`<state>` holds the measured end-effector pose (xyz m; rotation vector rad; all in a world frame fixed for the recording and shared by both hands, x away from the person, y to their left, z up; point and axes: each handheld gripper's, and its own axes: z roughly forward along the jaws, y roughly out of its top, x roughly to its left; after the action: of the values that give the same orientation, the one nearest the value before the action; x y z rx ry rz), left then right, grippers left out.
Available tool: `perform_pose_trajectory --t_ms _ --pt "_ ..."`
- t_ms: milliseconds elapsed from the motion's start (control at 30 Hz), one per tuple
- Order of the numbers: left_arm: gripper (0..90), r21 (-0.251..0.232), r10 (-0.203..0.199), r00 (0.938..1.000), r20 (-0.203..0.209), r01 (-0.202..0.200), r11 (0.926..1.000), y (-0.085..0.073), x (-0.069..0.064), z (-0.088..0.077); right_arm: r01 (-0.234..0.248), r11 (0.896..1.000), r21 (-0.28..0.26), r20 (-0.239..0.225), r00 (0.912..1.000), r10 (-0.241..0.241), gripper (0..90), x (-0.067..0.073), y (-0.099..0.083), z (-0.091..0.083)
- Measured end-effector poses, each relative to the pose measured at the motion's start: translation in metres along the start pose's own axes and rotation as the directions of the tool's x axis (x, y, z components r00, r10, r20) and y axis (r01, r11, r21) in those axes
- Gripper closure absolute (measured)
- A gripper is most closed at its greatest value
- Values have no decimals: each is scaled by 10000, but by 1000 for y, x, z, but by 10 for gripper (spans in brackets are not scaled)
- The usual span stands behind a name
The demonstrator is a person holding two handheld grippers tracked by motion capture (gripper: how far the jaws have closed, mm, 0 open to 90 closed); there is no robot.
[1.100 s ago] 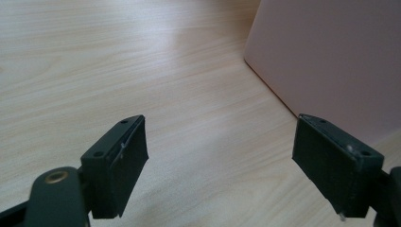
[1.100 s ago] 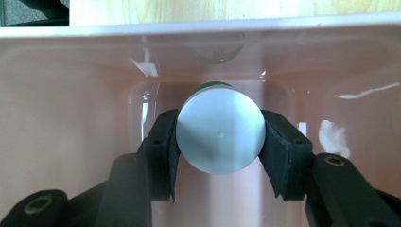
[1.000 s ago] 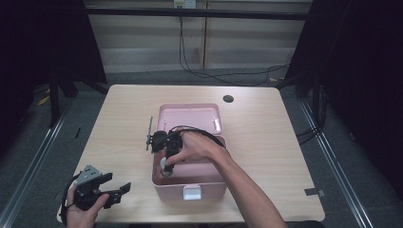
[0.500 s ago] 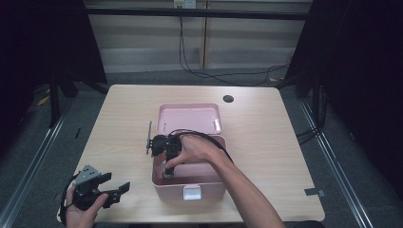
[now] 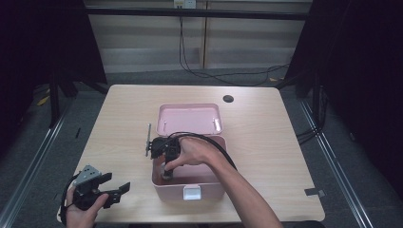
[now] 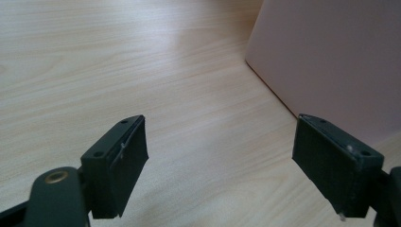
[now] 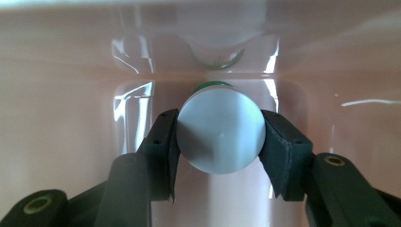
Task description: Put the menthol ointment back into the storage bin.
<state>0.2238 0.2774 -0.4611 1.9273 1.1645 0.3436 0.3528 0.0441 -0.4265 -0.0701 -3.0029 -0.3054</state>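
An open pink box (image 5: pixel 209 186) stands in the middle of the table with its lid (image 5: pixel 190 118) laid back. My right gripper (image 5: pixel 165 174) points down into the box near its left wall. It is shut on a white-capped round container (image 7: pixel 221 137) with a green rim, held close above the pink floor of the box (image 7: pixel 61 142). My left gripper (image 5: pixel 115 186) rests at the table's front left in a hand. Its jaws stand wide open with nothing between them (image 6: pixel 220 142), and the box's outer wall (image 6: pixel 331 61) is just to their right.
A thin grey rod (image 5: pixel 148 137) shows beside the box's left edge, next to the right gripper's body. A white latch (image 5: pixel 191 192) sits on the box front. A dark round hole (image 5: pixel 228 99) lies in the table behind the box. Bare wood surrounds the box.
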Motion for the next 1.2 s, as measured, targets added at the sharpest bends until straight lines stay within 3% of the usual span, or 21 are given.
perform_pose_trajectory --t_ms 900,1200 --pt "186 -22 18 10000 -44 -18 10000 1 0 1 -59 9997 -233 79 10000 61 497 -1 5 5" --pt "186 19 0 10000 -55 0 10000 1 0 1 -199 9991 -376 102 9997 203 355 -1 5 1"
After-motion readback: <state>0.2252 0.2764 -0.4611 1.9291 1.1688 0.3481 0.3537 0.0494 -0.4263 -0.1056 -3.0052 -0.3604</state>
